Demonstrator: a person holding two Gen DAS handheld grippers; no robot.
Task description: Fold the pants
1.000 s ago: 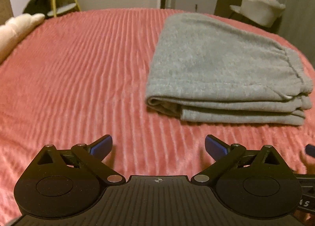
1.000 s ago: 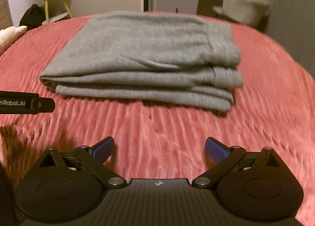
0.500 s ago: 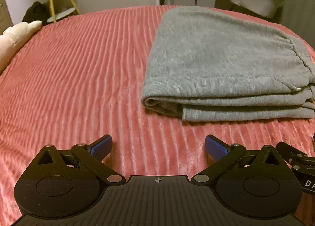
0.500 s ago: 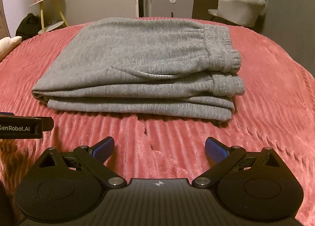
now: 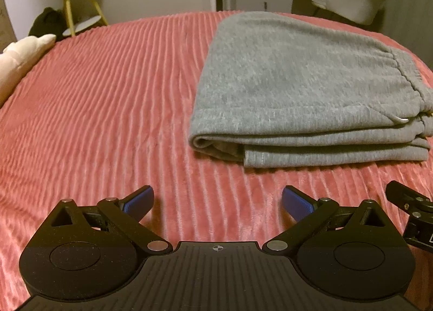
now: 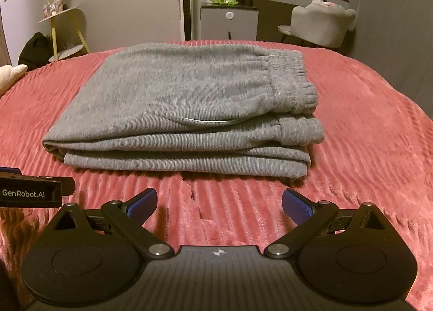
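Starting at our left, the left gripper (image 5: pixel 216 200) hangs low over the ribbed pink plush bedspread (image 5: pixel 108 110) with its blue-padded fingers (image 5: pixel 139 200) spread wide and nothing between them. Ahead of the fingers and off to their right lies the grey knit sweatpants bundle (image 5: pixel 305 89), stacked in several flat layers, its rounded fold edge nearest the left fingertip side and its gathered elastic waistband (image 6: pixel 292 86) on the far right. We judge the folding is essentially done: the layers sit square and both tools are apart from the cloth, which would explain why we hold them open and clear of it. Moving right, the right gripper (image 6: pixel 219 202) faces the long side of the same bundle straight beyond its fingertips, its fingers likewise spread and empty; the body of the left tool pokes in at its left edge. Just in front of these fingers the bedspread pile shows a small crease or parting, which could snag nothing, we think. Nothing stands between either pair of fingers and the pants. Farther off, beyond the bed, we see a cream plush pillow (image 5: pixel 19 56) at far left, a yellow-legged side table (image 6: pixel 65 26), a small grey cabinet (image 6: pixel 228 21) and a pale upholstered chair (image 6: pixel 322 24).
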